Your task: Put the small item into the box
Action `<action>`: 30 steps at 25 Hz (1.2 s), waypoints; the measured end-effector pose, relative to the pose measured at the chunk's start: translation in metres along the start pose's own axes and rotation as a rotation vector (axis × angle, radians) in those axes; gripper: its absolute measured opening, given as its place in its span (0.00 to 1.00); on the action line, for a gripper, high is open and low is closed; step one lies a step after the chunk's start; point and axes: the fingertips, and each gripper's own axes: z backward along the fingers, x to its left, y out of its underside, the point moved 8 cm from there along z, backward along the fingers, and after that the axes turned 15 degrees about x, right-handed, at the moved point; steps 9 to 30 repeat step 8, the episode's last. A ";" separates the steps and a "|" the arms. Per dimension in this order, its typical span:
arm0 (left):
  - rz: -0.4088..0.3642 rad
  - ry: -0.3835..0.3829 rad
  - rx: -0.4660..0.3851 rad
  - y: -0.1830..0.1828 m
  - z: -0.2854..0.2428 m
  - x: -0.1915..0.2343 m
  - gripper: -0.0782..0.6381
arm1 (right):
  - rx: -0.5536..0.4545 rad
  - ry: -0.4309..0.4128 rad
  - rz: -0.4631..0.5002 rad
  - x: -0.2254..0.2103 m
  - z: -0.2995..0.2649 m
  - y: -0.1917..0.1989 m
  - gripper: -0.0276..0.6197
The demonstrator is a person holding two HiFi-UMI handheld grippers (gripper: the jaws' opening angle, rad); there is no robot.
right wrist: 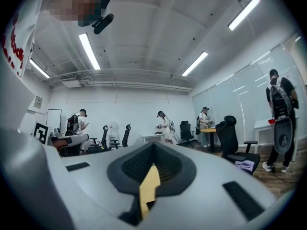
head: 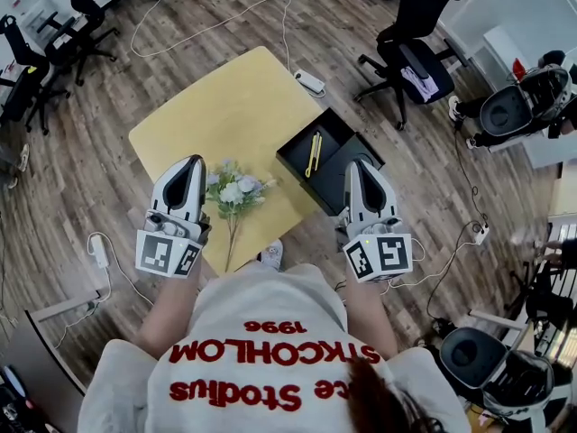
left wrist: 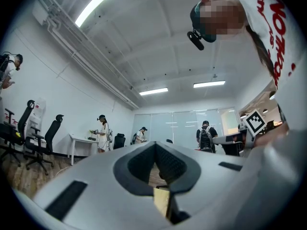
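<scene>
The slim yellow item [head: 313, 152] lies inside the open black box [head: 296, 164] at the pale wooden bench's [head: 230, 97] four o'clock corner. The left gripper [head: 193, 161] and right gripper [head: 359, 163] both have fingers together, empty.

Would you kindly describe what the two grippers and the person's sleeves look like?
Both the left gripper and right gripper are smooth light grey with black ribbed pads inside. Each carries a cube of black-and-white square markers at the rear. The person wears a pale shirt with red lettering.
</scene>
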 end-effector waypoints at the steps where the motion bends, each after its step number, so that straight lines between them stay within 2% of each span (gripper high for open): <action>1: 0.002 0.001 0.003 -0.002 -0.002 -0.001 0.11 | 0.003 0.002 -0.002 -0.002 0.001 -0.002 0.05; 8: 0.011 0.005 0.012 -0.007 -0.021 -0.010 0.11 | 0.004 0.002 -0.002 -0.018 0.002 -0.010 0.05; 30: 0.011 0.005 0.012 -0.007 -0.021 -0.010 0.11 | 0.004 0.002 -0.002 -0.018 0.002 -0.010 0.05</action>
